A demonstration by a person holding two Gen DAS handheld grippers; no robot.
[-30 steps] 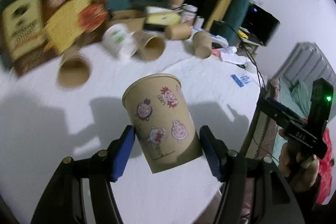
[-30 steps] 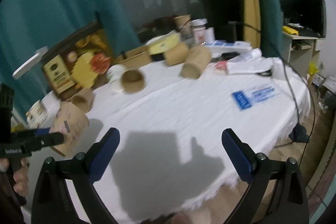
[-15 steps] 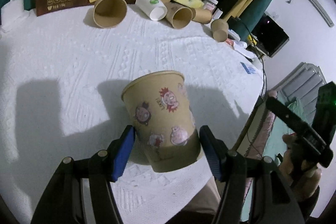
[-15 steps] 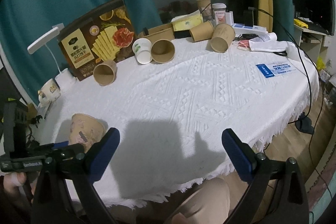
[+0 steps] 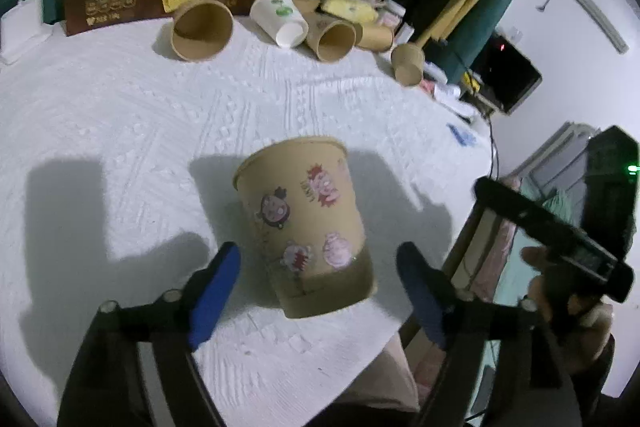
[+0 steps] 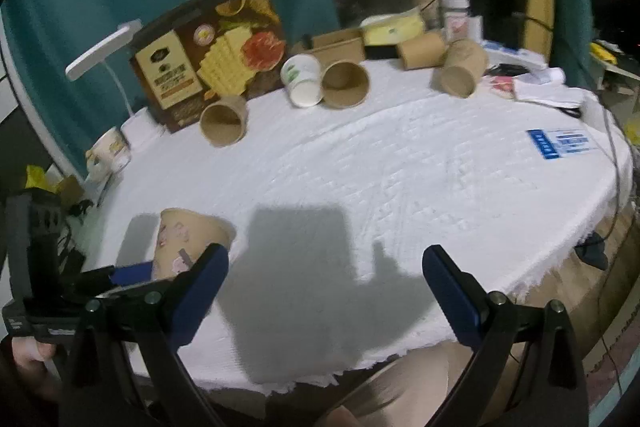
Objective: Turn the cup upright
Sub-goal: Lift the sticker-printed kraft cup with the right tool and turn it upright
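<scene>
Between the left claw's [image 5: 316, 279] just-opened blue pads, clear of both, the cartoon cup [image 5: 304, 223] stands upright.

I see a round table under a white textured cloth [image 6: 400, 163], cartoon-printed cup [image 5: 306, 223] standing upright near its front edge, cracker box [image 6: 208, 63] far behind that cup, brown cups [image 6: 223, 121] and a white cup [image 6: 302, 81] on their sides just before the box, blue-and-white card [image 6: 560, 143] well right of the cup.

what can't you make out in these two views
- Cartoon cup inside: left wrist view shows only its outer wall.
- The cup's base: right wrist view, hidden by the right gripper's finger.
- Blue card print: too small.
- Jar label: blurred.
</scene>
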